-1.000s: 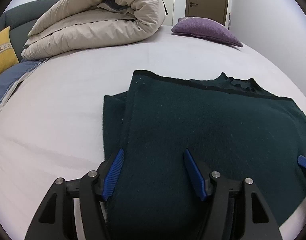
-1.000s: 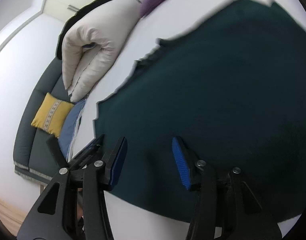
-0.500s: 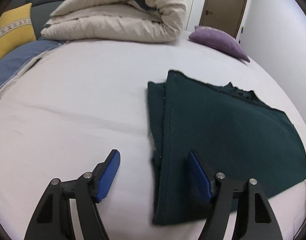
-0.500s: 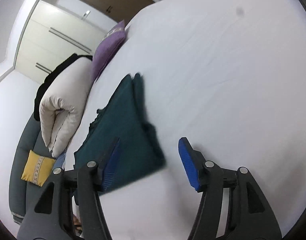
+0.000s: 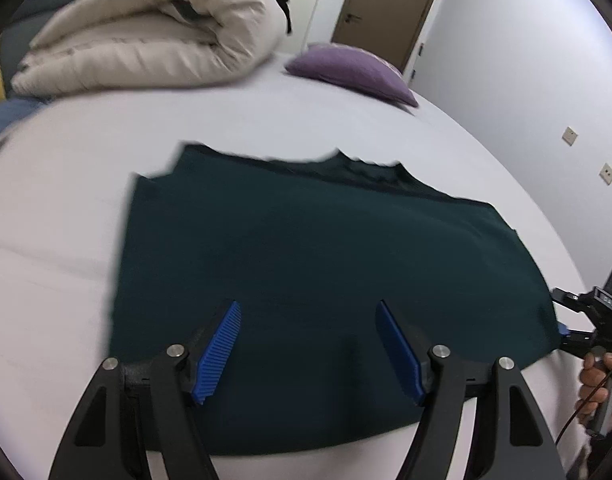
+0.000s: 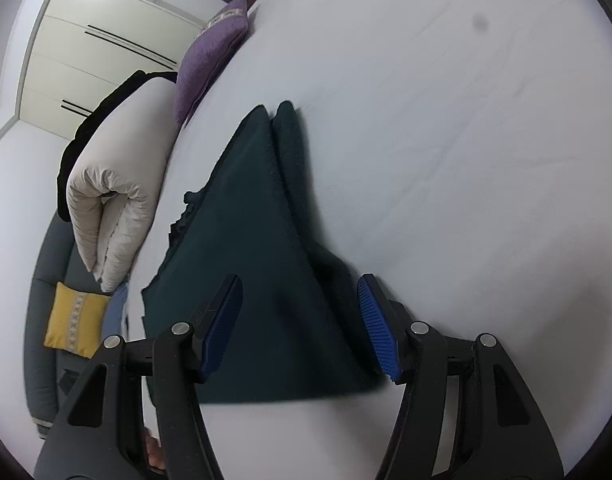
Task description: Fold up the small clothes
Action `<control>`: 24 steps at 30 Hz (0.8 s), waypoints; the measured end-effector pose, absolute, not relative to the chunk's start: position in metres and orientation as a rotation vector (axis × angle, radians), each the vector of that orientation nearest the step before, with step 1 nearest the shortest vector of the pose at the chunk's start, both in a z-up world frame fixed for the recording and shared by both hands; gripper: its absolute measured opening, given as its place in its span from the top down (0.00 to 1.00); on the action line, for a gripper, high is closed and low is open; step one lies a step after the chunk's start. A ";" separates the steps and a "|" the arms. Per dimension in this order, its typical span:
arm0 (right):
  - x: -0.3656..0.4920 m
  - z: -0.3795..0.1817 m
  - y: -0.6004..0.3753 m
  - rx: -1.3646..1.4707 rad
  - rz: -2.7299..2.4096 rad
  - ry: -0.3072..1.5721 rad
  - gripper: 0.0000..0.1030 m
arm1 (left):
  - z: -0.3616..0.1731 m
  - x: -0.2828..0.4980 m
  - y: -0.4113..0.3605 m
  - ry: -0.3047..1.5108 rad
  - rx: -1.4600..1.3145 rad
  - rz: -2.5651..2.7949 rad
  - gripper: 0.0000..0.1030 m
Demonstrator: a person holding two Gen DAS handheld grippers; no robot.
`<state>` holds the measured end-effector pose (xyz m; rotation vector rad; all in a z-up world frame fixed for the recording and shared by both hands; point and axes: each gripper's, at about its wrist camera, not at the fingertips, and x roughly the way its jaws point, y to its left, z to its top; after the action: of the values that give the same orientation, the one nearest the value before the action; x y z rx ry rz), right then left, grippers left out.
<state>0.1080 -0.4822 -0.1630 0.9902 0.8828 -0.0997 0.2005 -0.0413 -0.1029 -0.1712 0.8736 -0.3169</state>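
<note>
Both grippers poised over the folded garment
Left gripper [image 5: 306, 344] and right gripper [image 6: 298, 324] hover, jaws apart, above the dark green garment [image 5: 314, 248]; pinch its near edge evenly.

The light is soft and even, rather cool, with no glare. Both fisheye views bend strongly at the edges, with black corners. The left wrist view is blurred, mostly at the dark green garment [image 5: 322, 264]. A faint shadow lies on the white bed [image 6: 466, 160] beside the cloth.
</note>
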 end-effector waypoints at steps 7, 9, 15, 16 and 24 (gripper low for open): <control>0.133 -0.172 -0.480 1.061 -0.007 0.960 0.42 | -0.122 0.213 -0.067 0.916 -0.167 -0.326 0.28; 0.140 -0.175 -0.477 1.076 0.019 0.979 0.42 | -0.126 0.214 -0.068 0.919 -0.143 -0.337 0.28; 0.156 -0.183 -0.469 1.065 0.023 1.030 0.72 | -0.131 0.214 -0.065 0.926 -0.144 -0.359 0.28; 0.156 -0.184 -0.468 1.063 0.017 1.034 0.76 | -0.132 0.214 -0.065 0.926 -0.139 -0.358 0.28; 0.155 -0.183 -0.460 1.012 -0.028 1.014 0.86 | -0.132 0.213 -0.067 0.919 -0.127 -0.360 0.28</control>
<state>0.1555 -0.4597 -0.1834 1.0123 1.0145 -0.0284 0.2127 -0.0674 -0.1321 -0.1275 0.9187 -0.3604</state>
